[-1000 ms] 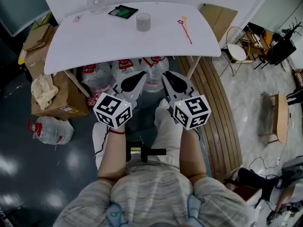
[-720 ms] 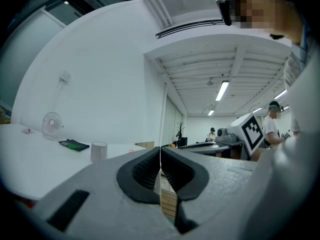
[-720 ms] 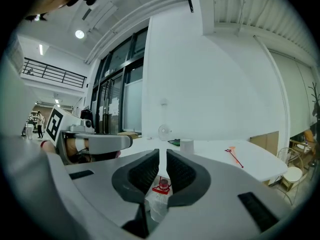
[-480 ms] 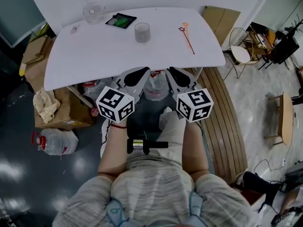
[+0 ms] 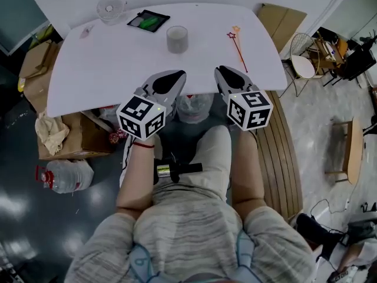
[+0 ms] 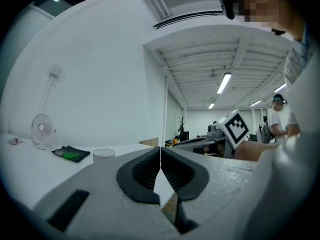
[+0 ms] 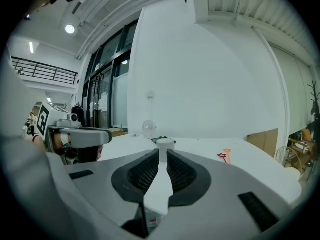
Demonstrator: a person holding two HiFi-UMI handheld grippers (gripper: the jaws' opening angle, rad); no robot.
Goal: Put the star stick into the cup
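The star stick [image 5: 237,43], a thin red rod with a red and an orange star at its far end, lies on the white table [image 5: 118,69] at the right. The grey cup [image 5: 177,39] stands upright near the table's middle. My left gripper [image 5: 175,77] is over the near table edge, shut and empty. My right gripper [image 5: 224,72] is beside it, short of the stick, its jaws a narrow slit apart with nothing between. The right gripper view shows the cup [image 7: 164,143] through that slit and the star stick [image 7: 223,155] to the right. In the left gripper view the cup [image 6: 104,153] stands left of my left gripper [image 6: 160,151].
A small fan [image 5: 110,7], a black case with a green patch [image 5: 148,21] and a small pink bit [image 5: 86,31] sit at the table's far left. Cardboard boxes [image 5: 65,134] and water bottles [image 5: 68,173] lie under and left of the table. A wire chair [image 5: 299,55] stands right.
Both grippers have moved forward from above the person's knees to the near edge of the table. The cup and the star stick have not moved on the table.
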